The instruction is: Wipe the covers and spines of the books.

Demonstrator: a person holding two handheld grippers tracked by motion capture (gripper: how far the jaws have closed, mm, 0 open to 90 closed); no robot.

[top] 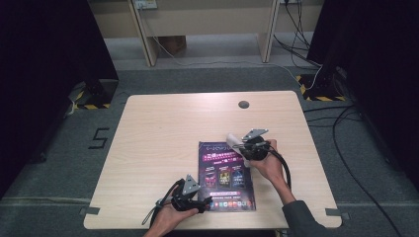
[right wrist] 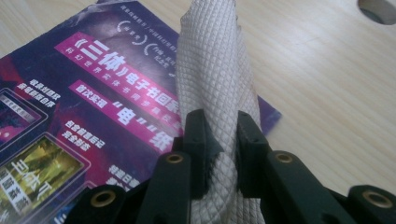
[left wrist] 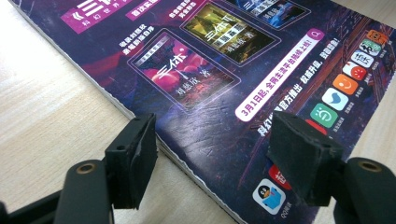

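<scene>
Magazine (right wrist: 93, 107) cover: "三体", "3月1日起". Floor marking (top: 99, 138): "5".

Grey carpet floor (top: 148, 79), pale wooden table (top: 163, 123)

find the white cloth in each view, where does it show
High view: cloth right of centre, in the right gripper, over the magazine's top right corner.
Left gripper view: no cloth here; the magazine lies across the frame between open jaws.
Right gripper view: cloth at centre, rising from the shut jaws of the right gripper.
Shared landmark: the purple magazine cover.
</scene>
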